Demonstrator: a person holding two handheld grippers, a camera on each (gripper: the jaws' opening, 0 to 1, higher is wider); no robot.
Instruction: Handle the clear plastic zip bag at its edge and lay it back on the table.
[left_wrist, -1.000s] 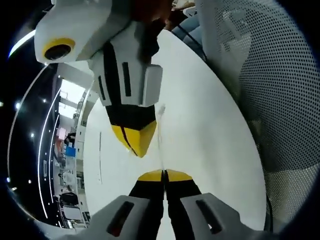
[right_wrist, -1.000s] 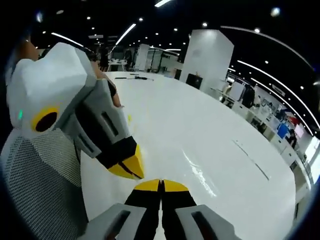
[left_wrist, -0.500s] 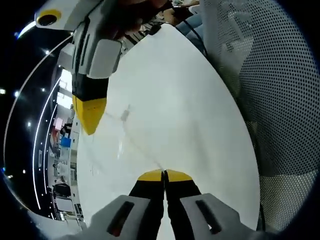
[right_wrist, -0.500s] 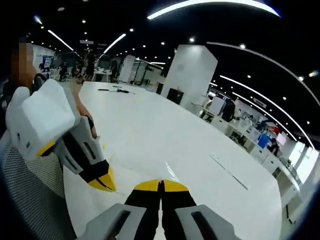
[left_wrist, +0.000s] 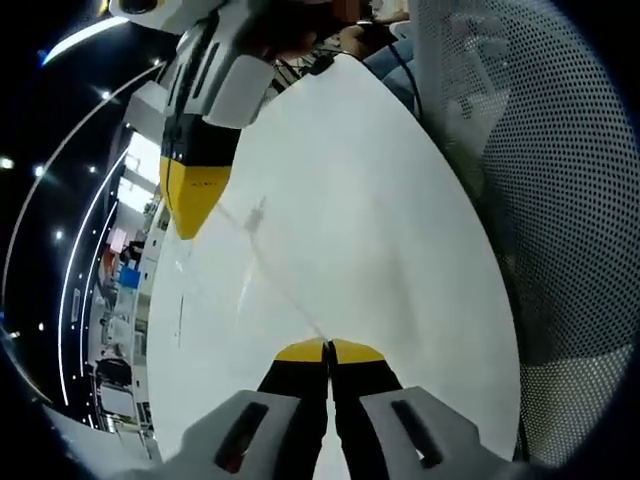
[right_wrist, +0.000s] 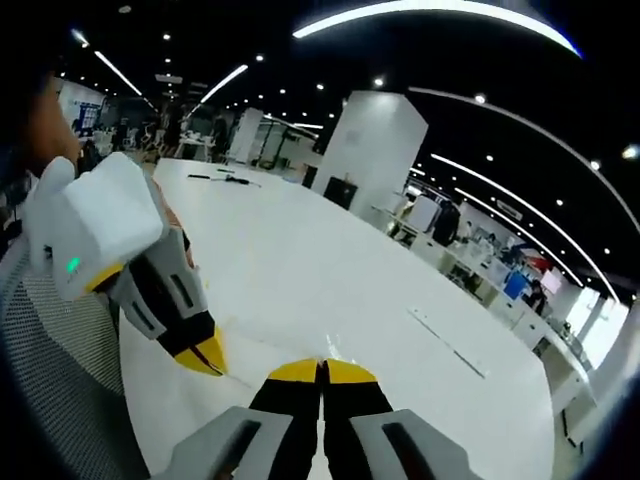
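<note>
The clear plastic zip bag (left_wrist: 272, 278) is hard to see against the white table (left_wrist: 390, 210). Its edge runs as a faint taut line from my left gripper (left_wrist: 326, 349) up to my right gripper (left_wrist: 194, 222), and a small zip slider (left_wrist: 255, 214) shows along it. Both sets of jaws are pressed together on that edge. In the right gripper view my right gripper (right_wrist: 322, 368) is shut on the bag (right_wrist: 268, 360), and the left gripper (right_wrist: 208, 358) comes in from the left, holding the other end above the table (right_wrist: 300, 260).
A mesh chair back (left_wrist: 560, 210) stands close on the right of the left gripper view and shows again as the chair back (right_wrist: 45, 400). A person's hand (right_wrist: 172, 228) holds the left gripper. Small dark items (right_wrist: 225, 179) lie at the table's far end.
The two grippers, close together one second ago, have drawn apart. The bag's edge is now stretched between them. Both stayed shut.
</note>
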